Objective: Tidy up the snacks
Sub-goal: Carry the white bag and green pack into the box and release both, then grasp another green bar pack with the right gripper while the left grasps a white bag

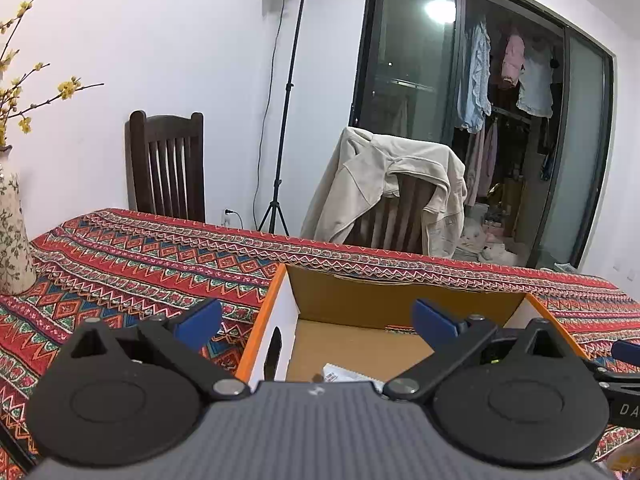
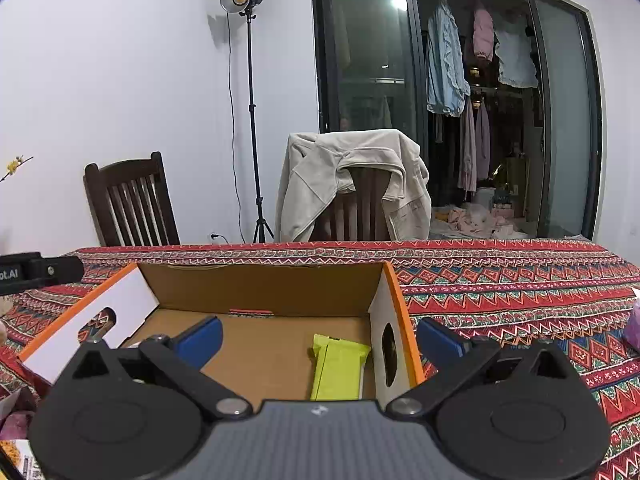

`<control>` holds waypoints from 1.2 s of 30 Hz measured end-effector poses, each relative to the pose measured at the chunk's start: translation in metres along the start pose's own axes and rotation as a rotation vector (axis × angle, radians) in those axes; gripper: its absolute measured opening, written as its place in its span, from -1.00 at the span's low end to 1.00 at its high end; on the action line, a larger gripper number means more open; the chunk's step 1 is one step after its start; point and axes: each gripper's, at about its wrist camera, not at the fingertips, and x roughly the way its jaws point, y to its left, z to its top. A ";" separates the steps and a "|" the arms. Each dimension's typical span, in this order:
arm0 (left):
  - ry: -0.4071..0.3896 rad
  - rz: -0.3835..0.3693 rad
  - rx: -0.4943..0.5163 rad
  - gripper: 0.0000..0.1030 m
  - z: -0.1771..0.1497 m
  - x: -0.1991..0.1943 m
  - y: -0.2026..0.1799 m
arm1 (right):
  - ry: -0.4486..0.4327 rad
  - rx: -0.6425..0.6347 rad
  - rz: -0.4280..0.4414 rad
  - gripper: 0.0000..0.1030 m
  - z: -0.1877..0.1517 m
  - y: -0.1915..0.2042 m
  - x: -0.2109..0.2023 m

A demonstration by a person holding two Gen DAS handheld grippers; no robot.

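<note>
Right wrist view: one yellow-green snack packet (image 2: pixel 338 368) in one cardboard box (image 2: pixel 260 288); both hand-held grippers (image 2: pixel 320 338) gape empty.

The left gripper (image 1: pixel 316 324) is held with its jaws spread wide, the blue pads (image 1: pixel 200 322) set far apart and nothing gripped between them. The right gripper (image 2: pixel 318 338) is likewise held fully spread, its blue pads (image 2: pixel 202 340) well apart and empty. Both are pointed slightly downward. The right gripper's finger (image 1: pixel 626 350) is seen at the right edge of the left wrist view.
</note>
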 end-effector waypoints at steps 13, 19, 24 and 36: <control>-0.038 0.004 -0.022 1.00 0.018 -0.028 -0.006 | -0.072 -0.029 0.012 1.00 0.017 0.012 -0.031; -0.039 -0.014 -0.018 1.00 0.025 -0.047 -0.006 | -0.076 -0.043 0.025 1.00 0.026 0.017 -0.052; 0.022 -0.017 -0.016 1.00 0.018 -0.055 0.002 | -0.063 -0.030 0.026 1.00 0.026 0.012 -0.071; 0.081 -0.001 0.009 1.00 -0.016 -0.095 0.034 | 0.019 -0.083 0.028 1.00 -0.014 0.005 -0.113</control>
